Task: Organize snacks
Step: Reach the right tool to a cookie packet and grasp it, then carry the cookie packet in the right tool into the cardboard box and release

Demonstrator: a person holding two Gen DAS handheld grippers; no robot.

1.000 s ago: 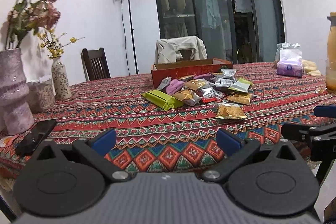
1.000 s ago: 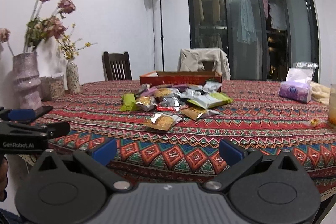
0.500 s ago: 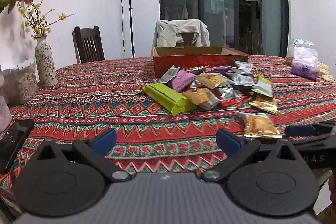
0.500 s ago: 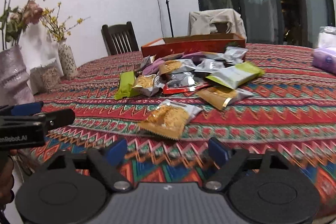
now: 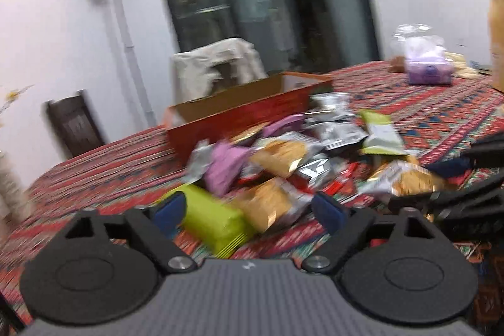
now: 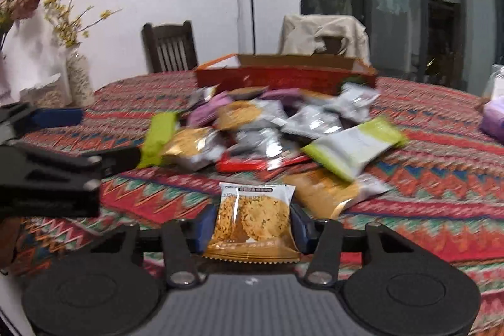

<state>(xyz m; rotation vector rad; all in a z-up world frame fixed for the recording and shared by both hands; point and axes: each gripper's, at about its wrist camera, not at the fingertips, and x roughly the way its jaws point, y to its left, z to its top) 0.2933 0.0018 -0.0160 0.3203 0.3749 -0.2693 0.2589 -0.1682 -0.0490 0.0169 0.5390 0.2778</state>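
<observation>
Snacks [image 6: 271, 128] are lying heaped on the table [image 6: 425, 178] before the red box [image 6: 283, 77]. One cookie packet [image 6: 252, 219] is standing between the right gripper [image 6: 250, 225] fingers, which are closing narrowly against its sides. Left gripper [image 5: 249, 207] fingers, wide but closing, are straddling the green packet [image 5: 214, 222], touching nothing yet.

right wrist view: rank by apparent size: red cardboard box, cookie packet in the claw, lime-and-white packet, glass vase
1. red cardboard box
2. lime-and-white packet and cookie packet: look about alike, and the cookie packet sits nearest the camera, so no ranking
3. glass vase, though it stands farther back
</observation>
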